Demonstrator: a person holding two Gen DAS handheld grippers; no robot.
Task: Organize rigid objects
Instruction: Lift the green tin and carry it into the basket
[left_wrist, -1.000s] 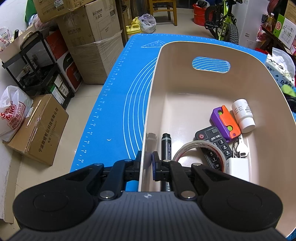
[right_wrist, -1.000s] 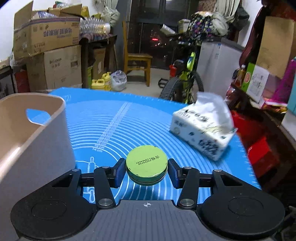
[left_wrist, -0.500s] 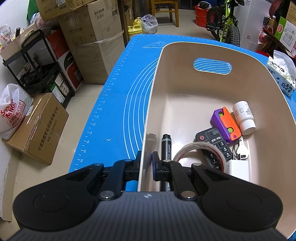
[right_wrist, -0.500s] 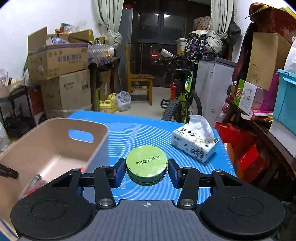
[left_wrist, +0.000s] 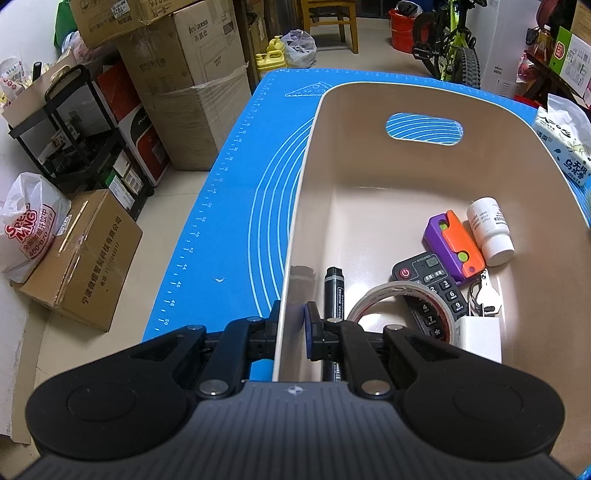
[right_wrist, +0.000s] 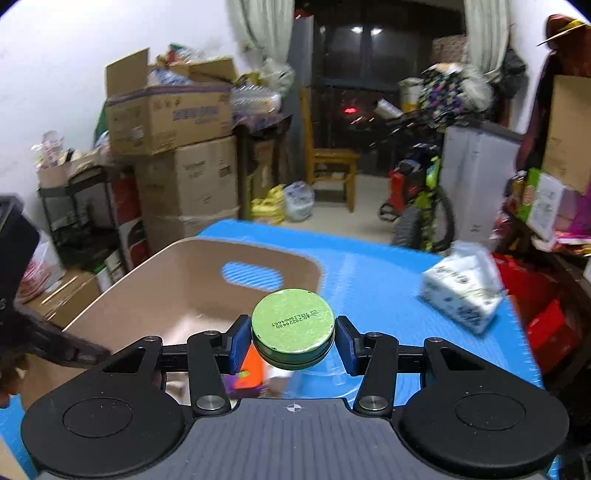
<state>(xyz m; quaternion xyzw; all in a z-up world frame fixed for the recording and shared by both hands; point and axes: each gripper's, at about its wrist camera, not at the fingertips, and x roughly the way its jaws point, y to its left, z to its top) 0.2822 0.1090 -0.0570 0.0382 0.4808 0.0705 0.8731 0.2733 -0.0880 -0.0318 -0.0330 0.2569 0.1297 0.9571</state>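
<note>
A beige bin (left_wrist: 417, 173) stands on the blue mat (left_wrist: 236, 206). My left gripper (left_wrist: 291, 326) is shut on the bin's near left wall. Inside lie a black marker (left_wrist: 333, 291), a tape roll (left_wrist: 395, 299), a remote (left_wrist: 430, 280), a purple and orange toy (left_wrist: 452, 245), a white bottle (left_wrist: 489, 230), keys (left_wrist: 484, 295) and a white block (left_wrist: 480, 338). My right gripper (right_wrist: 293, 338) is shut on a round green tin (right_wrist: 293, 328), held in the air over the bin's (right_wrist: 177, 291) right rim.
A tissue pack (right_wrist: 461, 291) lies on the mat right of the bin; it also shows in the left wrist view (left_wrist: 565, 144). Cardboard boxes (left_wrist: 192, 85), a black rack (left_wrist: 74, 125) and a bag (left_wrist: 26, 225) stand on the floor to the left. A bicycle (right_wrist: 417, 206) and chair (right_wrist: 330, 166) stand beyond.
My right gripper has risen and swung left with the green tin, from low over the mat to above the bin's right rim. The left gripper has kept its hold on the bin wall.
</note>
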